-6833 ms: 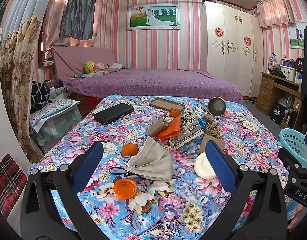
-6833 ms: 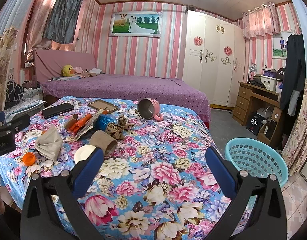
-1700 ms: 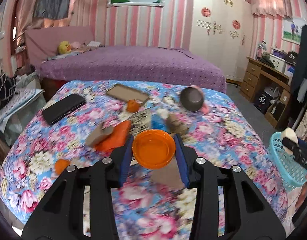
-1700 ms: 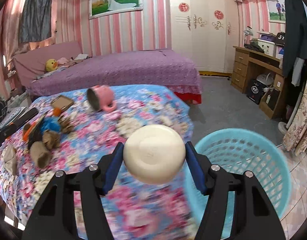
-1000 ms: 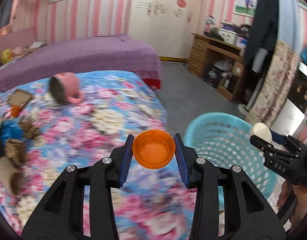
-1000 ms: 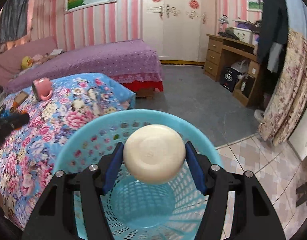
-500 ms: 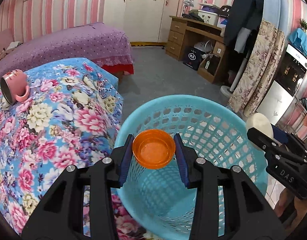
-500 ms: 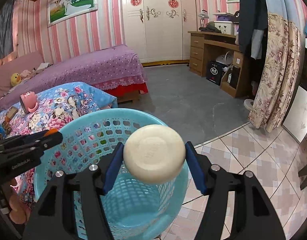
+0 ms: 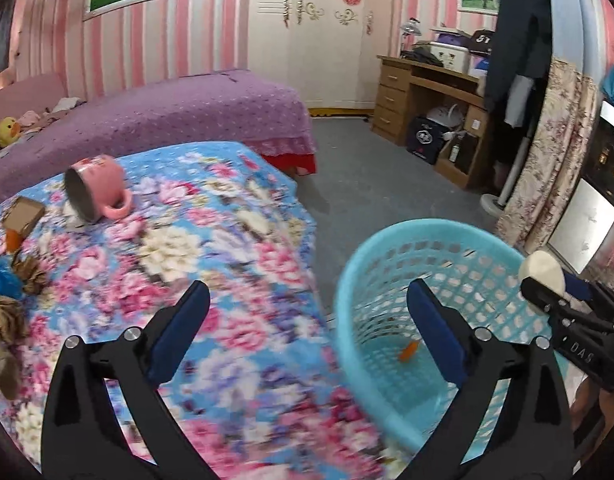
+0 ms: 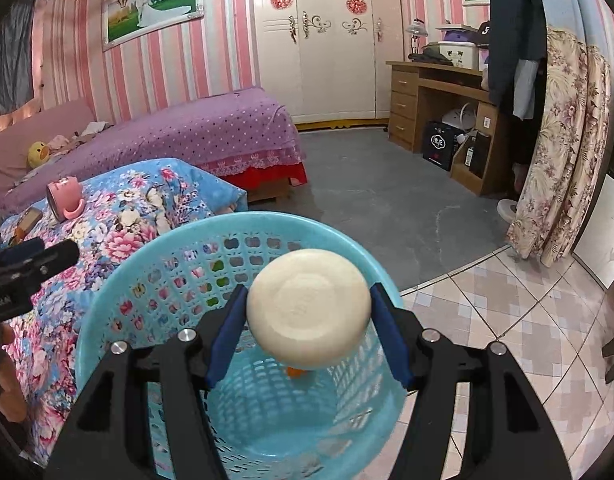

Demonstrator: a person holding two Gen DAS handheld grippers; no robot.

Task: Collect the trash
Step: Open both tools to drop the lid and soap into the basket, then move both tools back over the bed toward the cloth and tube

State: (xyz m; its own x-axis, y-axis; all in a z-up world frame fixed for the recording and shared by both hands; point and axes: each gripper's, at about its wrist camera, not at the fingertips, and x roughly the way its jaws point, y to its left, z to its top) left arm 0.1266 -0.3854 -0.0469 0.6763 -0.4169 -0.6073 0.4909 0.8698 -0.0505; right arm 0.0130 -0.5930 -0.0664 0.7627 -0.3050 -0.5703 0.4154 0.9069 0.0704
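A light blue plastic basket point(image 9: 387, 248) point(image 10: 155, 256) stands on the floor beside the floral-covered table point(image 9: 211, 240). The orange lid point(image 9: 409, 351) point(image 10: 295, 371) lies at the bottom of the basket. My left gripper point(image 9: 307, 320) hangs over the table's edge and the basket's left rim, its jaws opening wide with nothing between them. My right gripper point(image 10: 307, 334) is shut on a white round lid point(image 10: 309, 306) point(image 9: 543, 276) held above the basket's mouth. Crumpled brown paper point(image 9: 9, 312) and other scraps lie at the table's left.
A pink mug point(image 9: 95, 192) lies on its side on the table near a small cardboard box point(image 9: 23, 212). A purple bed point(image 9: 167, 104) stands behind. A wooden desk point(image 9: 431, 96) and a flowered curtain point(image 9: 547, 160) are at the right, with grey floor between.
My left gripper has opened and let go of the orange lid, which now lies in the basket; the gripper has drifted left toward the table. The right gripper still holds the white lid.
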